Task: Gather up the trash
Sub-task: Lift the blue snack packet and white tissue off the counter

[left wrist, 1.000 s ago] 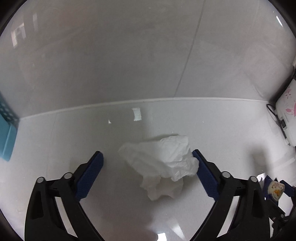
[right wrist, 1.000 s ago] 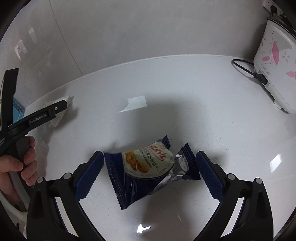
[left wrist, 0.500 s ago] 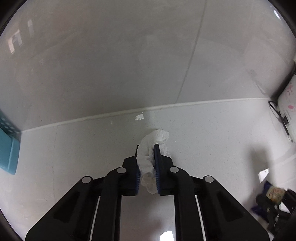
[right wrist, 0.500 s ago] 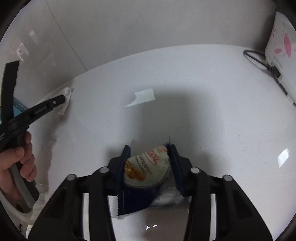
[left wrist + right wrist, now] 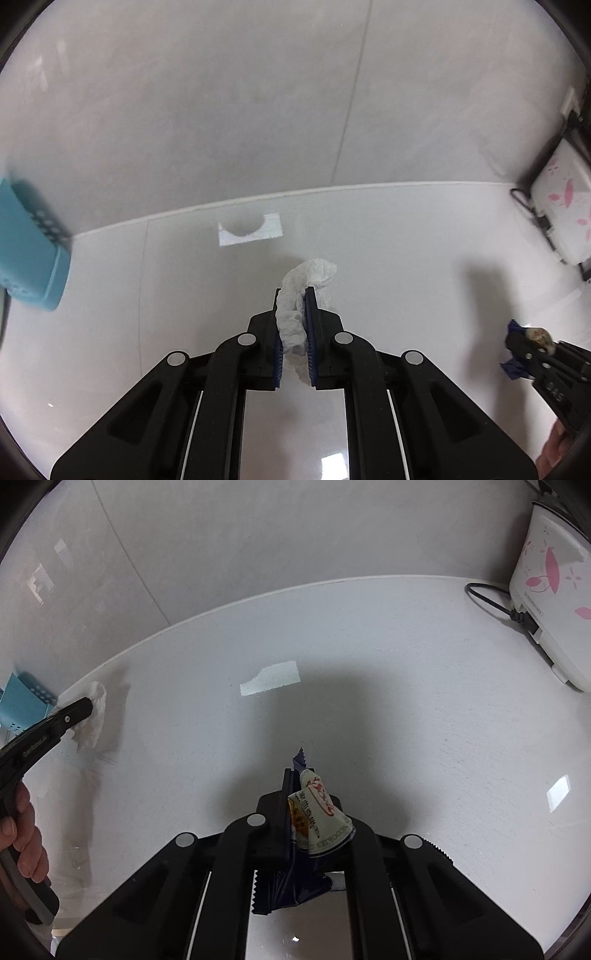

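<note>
left gripper (image 5: pixel 293 295): jaws closed tight on the crumpled white tissue (image 5: pixel 295 310); blue pads press it from both sides, one end curling out past the tips, the other hanging below them
right gripper (image 5: pixel 301 775): jaws have just been closing and now pinch the blue cookie wrapper (image 5: pixel 314 819) flat; its printed face bulges to the right of the jaws, its serrated dark end trails back under them
countertop (image 5: pixel 406 701): white and glossy, bare ahead of both pairs of jaws as far as the back edge
back edge: a pale seam where the counter meets the grey wall (image 5: pixel 221 110), well ahead of the tips
teal basket (image 5: pixel 26 258): far to the left of the left jaws, near the wall
white appliance (image 5: pixel 554 572): pink leaf print, far right and ahead of the right jaws, its black cord (image 5: pixel 491 602) lying on the counter just beside it
hand (image 5: pixel 22 834): wrapped round the left gripper's handle, seen from the right wrist view at the left rim
</note>
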Available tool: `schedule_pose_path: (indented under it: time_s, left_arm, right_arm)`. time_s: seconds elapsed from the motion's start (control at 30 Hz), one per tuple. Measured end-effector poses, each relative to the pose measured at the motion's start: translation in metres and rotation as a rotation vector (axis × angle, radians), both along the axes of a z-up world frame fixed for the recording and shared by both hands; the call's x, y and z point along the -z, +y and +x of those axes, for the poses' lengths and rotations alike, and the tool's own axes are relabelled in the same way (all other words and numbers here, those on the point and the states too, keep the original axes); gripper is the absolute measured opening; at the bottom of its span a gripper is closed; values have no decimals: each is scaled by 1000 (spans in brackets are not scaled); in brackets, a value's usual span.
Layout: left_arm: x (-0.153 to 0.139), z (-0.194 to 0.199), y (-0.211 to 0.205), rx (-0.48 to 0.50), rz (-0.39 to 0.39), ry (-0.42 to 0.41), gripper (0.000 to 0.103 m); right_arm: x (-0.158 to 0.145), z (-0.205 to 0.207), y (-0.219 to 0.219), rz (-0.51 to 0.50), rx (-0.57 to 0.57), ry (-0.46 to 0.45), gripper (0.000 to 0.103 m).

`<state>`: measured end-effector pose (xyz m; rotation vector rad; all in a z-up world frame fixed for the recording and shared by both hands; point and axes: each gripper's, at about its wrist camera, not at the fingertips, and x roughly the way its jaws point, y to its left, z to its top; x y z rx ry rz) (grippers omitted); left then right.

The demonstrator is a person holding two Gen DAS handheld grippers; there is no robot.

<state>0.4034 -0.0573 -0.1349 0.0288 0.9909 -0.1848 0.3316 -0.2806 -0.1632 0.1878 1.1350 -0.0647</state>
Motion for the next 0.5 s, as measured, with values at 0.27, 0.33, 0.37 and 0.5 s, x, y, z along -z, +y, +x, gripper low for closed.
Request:
schedule_pose_path:
  time_s: [0.27,0.33,0.37,0.5]
  left_arm:
    - [-28,-45,6,-3,-4,-22,9]
    - [-39,-58,20,-6,-2,-29,9]
    - [-40,-61,19,-9,0,-30,9]
    - [-49,-77,13,-18,0,-35,9]
  right_arm:
    - [-20,-26,-7,-9,-20,-25,5]
    - [-25,-32,-6,-14,-34,-35,5]
    - [-28,-35,-5,-17,-41,-39,5]
    - [-41,-39,-3,-30,-71,-62,5]
